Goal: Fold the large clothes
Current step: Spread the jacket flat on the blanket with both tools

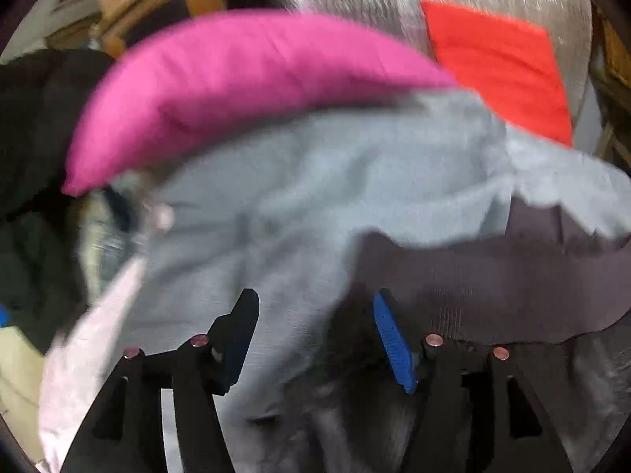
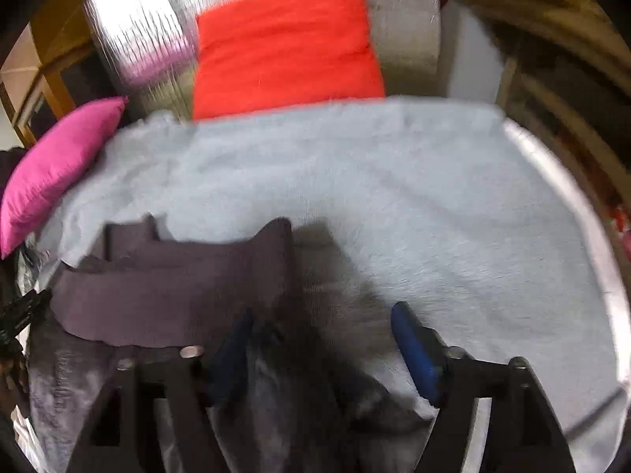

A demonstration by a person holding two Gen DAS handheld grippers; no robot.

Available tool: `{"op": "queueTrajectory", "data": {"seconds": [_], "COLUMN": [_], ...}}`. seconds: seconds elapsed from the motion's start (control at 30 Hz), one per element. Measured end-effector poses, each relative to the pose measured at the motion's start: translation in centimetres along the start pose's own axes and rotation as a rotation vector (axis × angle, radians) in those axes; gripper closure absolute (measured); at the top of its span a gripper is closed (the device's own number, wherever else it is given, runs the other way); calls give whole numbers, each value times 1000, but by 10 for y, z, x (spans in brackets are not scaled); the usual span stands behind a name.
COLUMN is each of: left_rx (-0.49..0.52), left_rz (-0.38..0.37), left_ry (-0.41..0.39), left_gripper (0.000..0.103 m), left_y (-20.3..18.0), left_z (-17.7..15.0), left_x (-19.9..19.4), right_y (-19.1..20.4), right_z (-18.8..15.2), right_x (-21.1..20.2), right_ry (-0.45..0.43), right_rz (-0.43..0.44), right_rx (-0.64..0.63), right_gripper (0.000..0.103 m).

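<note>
Dark garment (image 2: pixel 177 287) released on the grey blanket (image 2: pixel 394 197).
I read both left gripper (image 1: pixel 315 339) and right gripper (image 2: pixel 323 339) jaws apart, pinching nothing.

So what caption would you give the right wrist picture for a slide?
Open right hand-held gripper above a dark folded garment on a grey fleece blanket, red cushion behind.

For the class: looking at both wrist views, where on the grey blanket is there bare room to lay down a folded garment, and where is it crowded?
Free: the wide patch of grey blanket between the red cushion, the dark garment and the blanket's right edge. Crowded: the left side, where the pink cushion and dark garment lie, with more clothes piled beyond. Both the right gripper and left gripper are open.
</note>
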State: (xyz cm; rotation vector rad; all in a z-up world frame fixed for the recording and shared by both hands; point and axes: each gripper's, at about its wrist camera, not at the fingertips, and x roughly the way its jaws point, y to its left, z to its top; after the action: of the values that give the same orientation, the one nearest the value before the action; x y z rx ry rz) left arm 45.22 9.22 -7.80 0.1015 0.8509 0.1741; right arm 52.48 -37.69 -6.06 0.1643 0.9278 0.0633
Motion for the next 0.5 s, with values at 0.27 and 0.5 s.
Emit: {"op": "queueTrajectory", "data": {"seconds": [0.27,0.5], "left_rx": [-83,-39], "left_rz": [-135,-191], "left_ry": [-170,-83], "left_gripper": [26,26], "left_y": [4,-56], "left_z": [-46,-120], "left_x": [-125,-114], "right_y": [43,41], "right_z": [-49,-108], "right_x": [-106,-59], "right_ry": [-134,18], "right_rz": [274,426], "right_rx": [4,189], "right_gripper": [25,25]}}
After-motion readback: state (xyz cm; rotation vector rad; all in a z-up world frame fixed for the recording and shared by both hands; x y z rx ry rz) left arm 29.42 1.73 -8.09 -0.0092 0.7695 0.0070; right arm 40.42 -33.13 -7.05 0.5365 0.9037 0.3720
